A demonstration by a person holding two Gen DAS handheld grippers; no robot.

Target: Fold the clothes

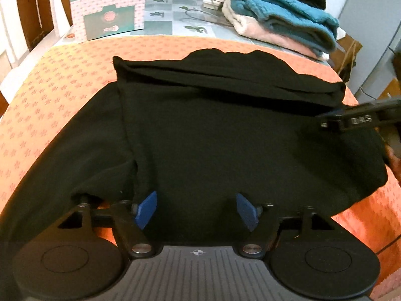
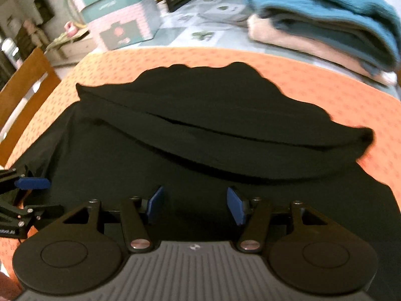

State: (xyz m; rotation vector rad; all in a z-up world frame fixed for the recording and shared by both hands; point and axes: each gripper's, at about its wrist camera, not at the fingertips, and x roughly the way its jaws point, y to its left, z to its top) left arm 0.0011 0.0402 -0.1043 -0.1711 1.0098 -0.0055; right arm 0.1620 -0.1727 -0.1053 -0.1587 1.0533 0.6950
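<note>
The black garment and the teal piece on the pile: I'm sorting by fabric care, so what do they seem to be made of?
The black garment looks like a soft matte knit, perhaps cotton jersey or light fleece: no sheen, and it lies in limp folds. The weave is too dark to tell. The teal piece looks like a thick, fuzzy ribbed knit, wool or acrylic by its bulky, nubbly surface.

The surface [image 1: 62, 80] is covered by an orange cloth [image 1: 37, 115]. A black garment [image 1: 213, 125], folded clothes [image 1: 283, 20] and a box [image 1: 107, 10] are laid on it.
</note>
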